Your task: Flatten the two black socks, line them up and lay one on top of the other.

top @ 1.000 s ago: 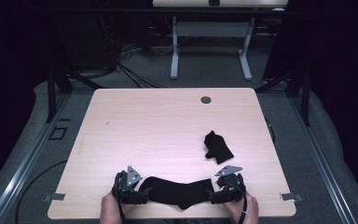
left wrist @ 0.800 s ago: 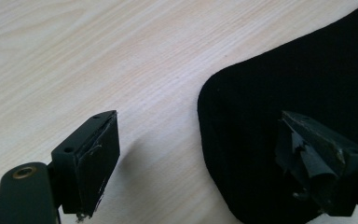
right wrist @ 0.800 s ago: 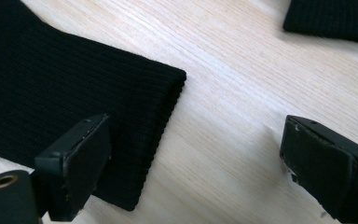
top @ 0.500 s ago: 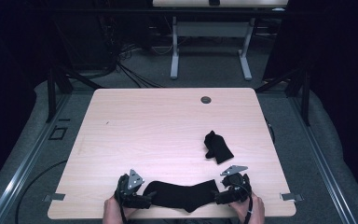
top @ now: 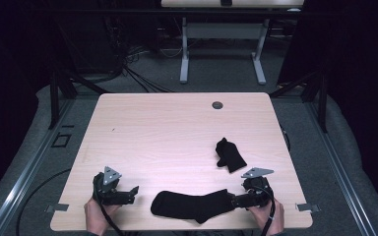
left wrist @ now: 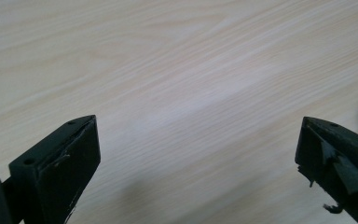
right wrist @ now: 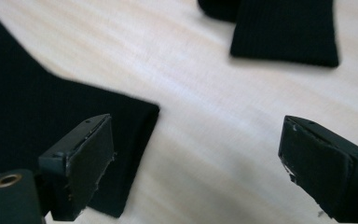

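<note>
Socks are the work in hand: a long black sock (top: 194, 205) lies flat along the near edge of the tabletop (top: 167, 132), laid out straight, apparently for pairing or folding. The left hand-held gripper (top: 128, 192) stands just off the sock's toe end; its jaws have just been opening and now gape wide over bare wood, nothing between them. The right hand-held gripper (top: 237, 200) sits at the sock's cuff end, released, one jaw over the cloth edge without pinching it. A second sock (top: 229, 155), seemingly folded, lies beyond the cuff.
</note>
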Action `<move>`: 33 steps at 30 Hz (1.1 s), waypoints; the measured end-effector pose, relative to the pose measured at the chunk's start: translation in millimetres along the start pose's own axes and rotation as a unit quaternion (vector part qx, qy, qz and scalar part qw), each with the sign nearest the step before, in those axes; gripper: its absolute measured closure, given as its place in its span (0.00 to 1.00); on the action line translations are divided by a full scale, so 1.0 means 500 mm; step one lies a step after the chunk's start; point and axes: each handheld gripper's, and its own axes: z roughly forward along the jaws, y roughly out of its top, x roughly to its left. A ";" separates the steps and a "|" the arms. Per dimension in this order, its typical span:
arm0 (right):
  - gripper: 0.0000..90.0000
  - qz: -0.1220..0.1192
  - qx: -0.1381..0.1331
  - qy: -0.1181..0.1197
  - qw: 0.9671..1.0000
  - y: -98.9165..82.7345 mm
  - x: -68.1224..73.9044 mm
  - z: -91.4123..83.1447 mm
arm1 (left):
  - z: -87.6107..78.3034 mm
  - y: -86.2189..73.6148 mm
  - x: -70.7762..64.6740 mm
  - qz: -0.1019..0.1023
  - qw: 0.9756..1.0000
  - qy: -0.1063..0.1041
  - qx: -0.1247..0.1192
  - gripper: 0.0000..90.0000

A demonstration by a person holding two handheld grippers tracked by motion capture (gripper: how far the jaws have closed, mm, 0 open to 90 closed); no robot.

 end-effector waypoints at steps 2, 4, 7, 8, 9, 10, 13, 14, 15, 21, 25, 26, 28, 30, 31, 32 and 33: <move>0.11 -0.003 -0.008 -0.001 1.000 0.019 -0.006 -0.006 | 0.007 -0.007 0.008 -0.002 1.000 0.000 0.006 0.00; 0.12 -0.012 -0.010 -0.005 1.000 0.039 -0.013 -0.008 | 0.013 -0.014 0.011 0.003 1.000 0.004 0.008 0.00; 0.14 -0.020 -0.007 -0.012 1.000 0.071 -0.025 -0.003 | 0.020 -0.022 0.014 0.001 1.000 -0.002 0.006 0.00; 0.14 -0.022 -0.007 -0.014 1.000 0.082 -0.030 0.001 | 0.020 -0.022 0.017 -0.001 1.000 -0.004 0.006 0.00; 0.15 -0.021 -0.008 -0.013 1.000 0.092 -0.035 0.004 | 0.021 -0.022 0.017 -0.003 1.000 -0.003 0.006 0.00; 0.16 -0.022 -0.008 -0.016 1.000 0.102 -0.042 0.008 | 0.021 -0.021 0.017 -0.005 1.000 -0.003 0.006 0.00; 0.17 -0.020 -0.006 -0.020 1.000 0.131 -0.057 0.023 | 0.023 -0.021 0.018 -0.008 1.000 -0.006 0.008 0.00; 0.18 -0.021 -0.005 -0.019 1.000 0.139 -0.061 0.026 | 0.024 -0.021 0.019 -0.012 1.000 -0.009 0.008 0.00; 0.20 -0.020 -0.006 -0.017 1.000 0.152 -0.065 0.032 | 0.024 -0.020 0.020 -0.011 1.000 -0.009 0.009 0.00; 0.31 -0.021 0.003 -0.018 1.000 0.204 -0.082 0.075 | 0.025 -0.019 0.021 -0.008 1.000 -0.008 0.010 0.00; 0.39 -0.023 0.023 -0.015 0.999 0.223 -0.086 0.115 | 0.025 -0.019 0.021 -0.008 1.000 -0.008 0.010 0.00; 0.41 -0.024 0.028 -0.015 0.999 0.225 -0.086 0.123 | 0.025 -0.019 0.021 -0.008 1.000 -0.008 0.010 0.00; 0.47 -0.021 0.050 -0.012 0.998 0.226 -0.087 0.144 | 0.025 -0.019 0.021 -0.008 1.000 -0.008 0.009 0.00; 0.53 -0.014 0.056 -0.011 0.998 0.222 -0.087 0.159 | 0.025 -0.019 0.021 -0.008 1.000 -0.008 0.010 0.00; 0.61 -0.018 0.068 -0.015 0.997 0.218 -0.089 0.168 | 0.025 -0.019 0.021 -0.008 1.000 -0.008 0.010 0.00; 0.66 -0.013 0.060 -0.018 0.998 0.216 -0.089 0.169 | 0.025 -0.019 0.021 -0.008 1.000 -0.008 0.010 0.00; 0.69 -0.014 0.060 -0.022 0.998 0.215 -0.090 0.168 | 0.025 -0.019 0.021 -0.009 1.000 -0.008 0.010 0.00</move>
